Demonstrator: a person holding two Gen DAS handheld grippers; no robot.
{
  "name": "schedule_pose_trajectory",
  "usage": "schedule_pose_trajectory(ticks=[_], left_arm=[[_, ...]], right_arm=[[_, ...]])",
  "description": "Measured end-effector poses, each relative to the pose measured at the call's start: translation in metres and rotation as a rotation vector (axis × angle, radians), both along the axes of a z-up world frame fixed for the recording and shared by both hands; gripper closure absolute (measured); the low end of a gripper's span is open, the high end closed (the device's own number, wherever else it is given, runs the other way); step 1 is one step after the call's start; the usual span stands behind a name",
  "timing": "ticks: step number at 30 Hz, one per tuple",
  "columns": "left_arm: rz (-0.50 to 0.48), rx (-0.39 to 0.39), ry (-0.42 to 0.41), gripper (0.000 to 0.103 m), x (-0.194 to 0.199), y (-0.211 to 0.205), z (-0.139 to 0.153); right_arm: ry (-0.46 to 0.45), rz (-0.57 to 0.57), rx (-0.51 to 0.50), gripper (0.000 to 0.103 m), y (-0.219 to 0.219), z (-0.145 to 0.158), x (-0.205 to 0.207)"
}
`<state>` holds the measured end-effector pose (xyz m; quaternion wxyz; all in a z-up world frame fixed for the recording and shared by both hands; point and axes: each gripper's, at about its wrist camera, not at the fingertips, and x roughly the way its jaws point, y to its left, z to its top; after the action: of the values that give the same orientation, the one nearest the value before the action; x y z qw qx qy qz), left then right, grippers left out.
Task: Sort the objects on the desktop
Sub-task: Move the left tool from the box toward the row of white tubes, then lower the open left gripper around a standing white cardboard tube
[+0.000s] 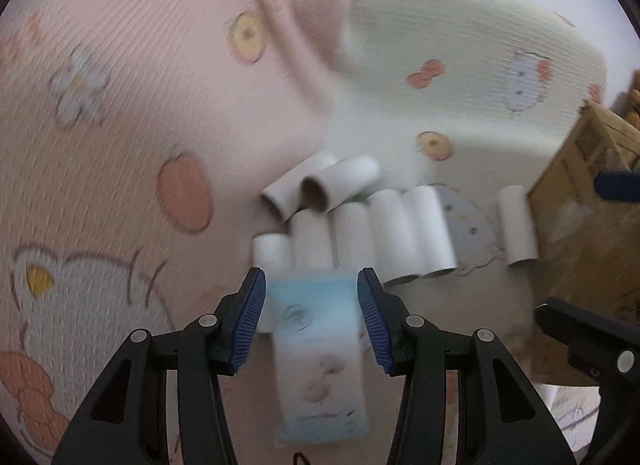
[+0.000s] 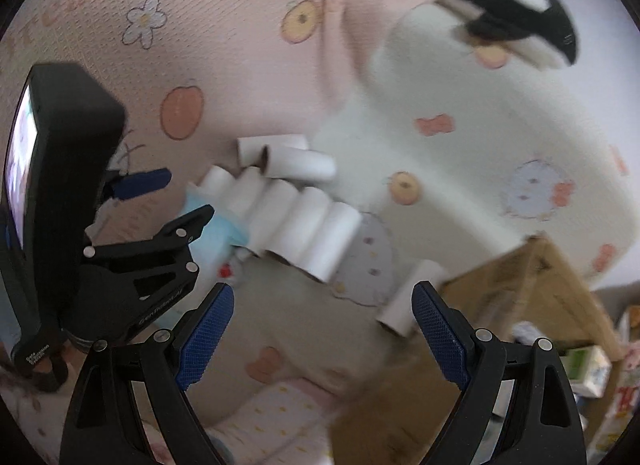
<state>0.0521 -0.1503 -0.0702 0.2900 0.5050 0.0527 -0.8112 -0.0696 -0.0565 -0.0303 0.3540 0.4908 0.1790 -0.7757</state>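
Observation:
A light blue tissue pack (image 1: 320, 353) lies on the patterned bed cover between the fingers of my left gripper (image 1: 311, 301), which is open and straddles its far end. Just beyond it lies a row of several white cardboard tubes (image 1: 384, 237), with two more tubes (image 1: 320, 189) stacked behind. One tube (image 1: 518, 227) lies apart beside a cardboard box (image 1: 584, 205). My right gripper (image 2: 323, 321) is open and empty above the cover, with the lone tube (image 2: 412, 297) near its right finger. The tube row (image 2: 296, 221), the pack (image 2: 214, 225) and the left gripper (image 2: 168, 209) show in the right wrist view.
A pink pillow (image 1: 132, 97) and a white pillow (image 1: 460, 65) rise behind the tubes. A black and white orca plush (image 2: 516, 13) lies on the white pillow. The open cardboard box (image 2: 532, 293) stands at the right, with small cartons (image 2: 588, 373) beside it.

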Motion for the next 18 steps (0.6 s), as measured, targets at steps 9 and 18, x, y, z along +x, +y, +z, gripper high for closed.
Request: schedule_pose_trajectory(ticks=[9, 18], left_arm=[[0.058, 0.144, 0.057, 0.051, 0.038, -0.027, -0.009], [0.05, 0.299, 0.198, 0.051, 0.05, -0.036, -0.013]], right_arm=[[-0.123, -0.055, -0.239, 0.014, -0.007, -0.017, -0.01], [-0.083, -0.159, -0.441, 0.014, -0.013, -0.048, -0.009]])
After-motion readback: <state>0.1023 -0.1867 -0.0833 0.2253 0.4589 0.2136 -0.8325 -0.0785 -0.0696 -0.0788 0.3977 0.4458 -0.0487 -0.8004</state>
